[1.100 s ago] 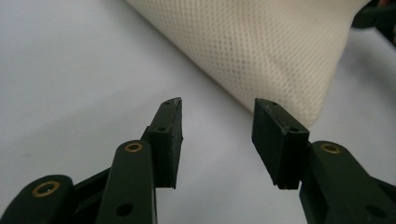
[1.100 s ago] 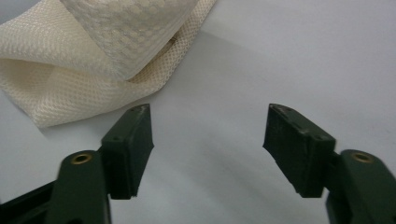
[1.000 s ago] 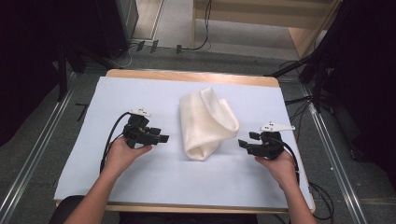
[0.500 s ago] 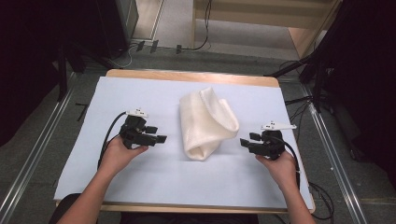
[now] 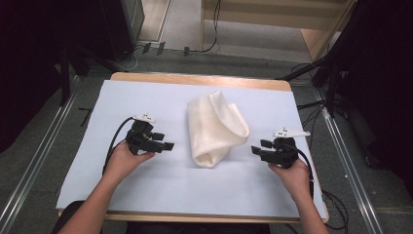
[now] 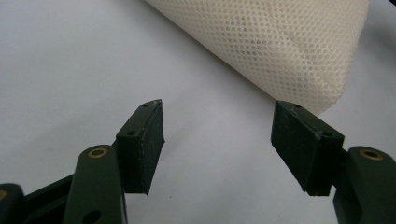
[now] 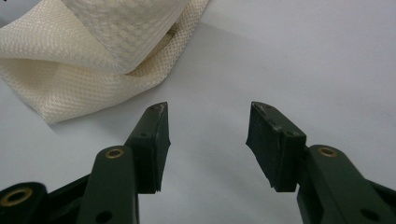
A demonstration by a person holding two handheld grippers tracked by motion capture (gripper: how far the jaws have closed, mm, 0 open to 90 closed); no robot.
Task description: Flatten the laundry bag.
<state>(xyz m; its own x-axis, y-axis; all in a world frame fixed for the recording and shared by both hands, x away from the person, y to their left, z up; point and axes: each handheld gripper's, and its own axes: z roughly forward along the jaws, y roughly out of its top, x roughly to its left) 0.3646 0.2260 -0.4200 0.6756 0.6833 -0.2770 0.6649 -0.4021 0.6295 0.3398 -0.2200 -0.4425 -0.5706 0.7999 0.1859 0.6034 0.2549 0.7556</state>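
Cream mesh cloth (image 5: 215, 129), loosely folded into a fat roll, is lying on the pale blue counter (image 5: 146, 195) between the two grippers, touching neither. Its long axis is running from the far side of the counter toward the person, tilted slightly, with the open folded end facing the right hand-held gripper (image 5: 260, 147) and the narrower end pointing nearer the person. The left hand-held gripper (image 5: 165, 145) is pointing at the cloth's side from just beside it; its jaws have just been opening and are standing wide with only bare counter between them. The right hand-held gripper is aiming at the cloth's opposite side, near it; its jaws have just been closing somewhat, yet are standing apart and gripping nothing
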